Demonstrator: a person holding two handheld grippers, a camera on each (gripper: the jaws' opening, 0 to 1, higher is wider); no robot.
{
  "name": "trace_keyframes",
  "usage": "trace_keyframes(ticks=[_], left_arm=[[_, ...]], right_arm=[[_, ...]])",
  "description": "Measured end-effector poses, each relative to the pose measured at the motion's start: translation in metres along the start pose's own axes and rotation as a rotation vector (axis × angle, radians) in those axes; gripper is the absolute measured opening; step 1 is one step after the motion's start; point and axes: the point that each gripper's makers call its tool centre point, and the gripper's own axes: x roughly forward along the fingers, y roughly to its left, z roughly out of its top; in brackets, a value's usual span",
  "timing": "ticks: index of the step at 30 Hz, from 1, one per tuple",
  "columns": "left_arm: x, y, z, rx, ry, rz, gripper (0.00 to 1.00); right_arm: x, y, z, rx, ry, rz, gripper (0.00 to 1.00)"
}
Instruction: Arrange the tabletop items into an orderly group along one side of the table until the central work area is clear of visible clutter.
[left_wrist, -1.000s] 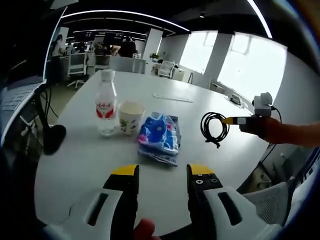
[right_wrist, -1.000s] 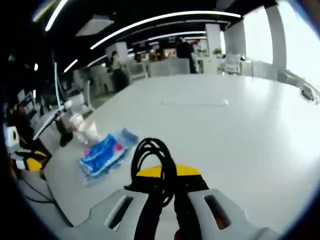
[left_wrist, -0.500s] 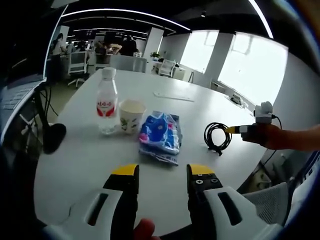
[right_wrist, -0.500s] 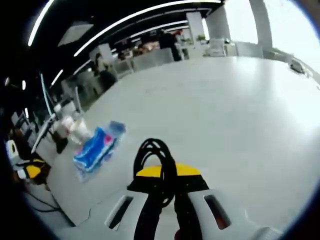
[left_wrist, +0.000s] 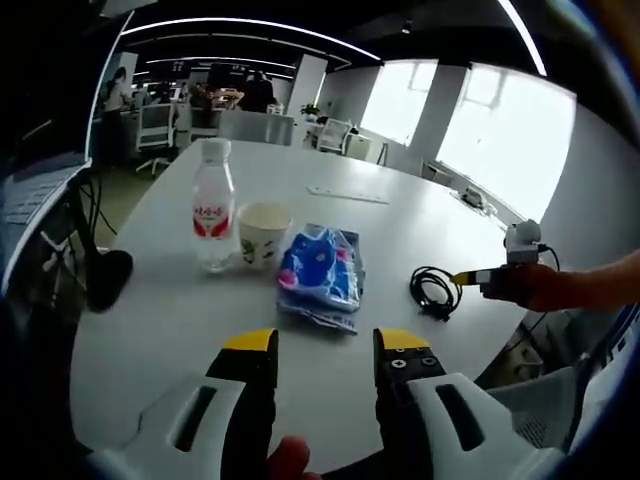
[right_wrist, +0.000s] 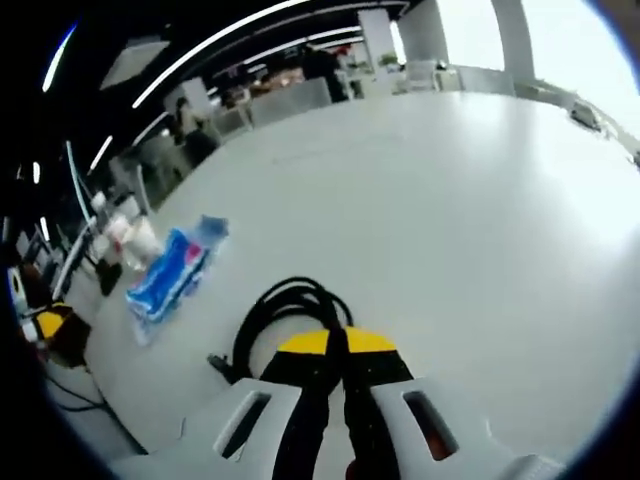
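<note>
On the white round table (left_wrist: 160, 320) stand a clear water bottle (left_wrist: 213, 205) with a red label and a paper cup (left_wrist: 262, 232), with a blue snack packet (left_wrist: 320, 268) lying just right of them. My left gripper (left_wrist: 325, 345) hovers open over the near edge, nothing between its jaws. To the right, a black coiled cable (left_wrist: 433, 290) rests on the table, with my right gripper (left_wrist: 468, 276) shut on its end. In the right gripper view the cable (right_wrist: 272, 312) loops out ahead of the closed right gripper (right_wrist: 335, 343); the packet (right_wrist: 172, 272) lies beyond to the left.
A black round stand base (left_wrist: 105, 275) with trailing wires sits at the table's left edge. A flat white strip (left_wrist: 345, 193) lies at the far side, and a small device (left_wrist: 470, 200) at the far right edge. Office chairs and people are in the background.
My right gripper has come down and toward the near edge with the cable, whose coil now lies on the table. The left gripper, bottle, cup and packet have stayed put.
</note>
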Motion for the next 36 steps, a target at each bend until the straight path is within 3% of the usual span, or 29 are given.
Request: trace_keyframes(ticks=[16, 26, 34, 36], left_arm=[[-0.003, -0.007, 0.003, -0.002, -0.026, 0.001, 0.37], [-0.005, -0.006, 0.002, 0.015, -0.021, 0.008, 0.37], [-0.007, -0.007, -0.005, -0.007, -0.026, 0.026, 0.37], [-0.007, -0.011, -0.008, 0.022, -0.017, 0.025, 0.37]], right_arm=[[0.002, -0.006, -0.004, -0.02, 0.018, -0.005, 0.03], [-0.004, -0.008, -0.009, -0.008, 0.014, 0.002, 0.1], [-0.018, -0.004, -0.019, -0.042, 0.025, 0.022, 0.12], [-0.021, 0.003, -0.021, -0.098, 0.041, 0.031, 0.12]])
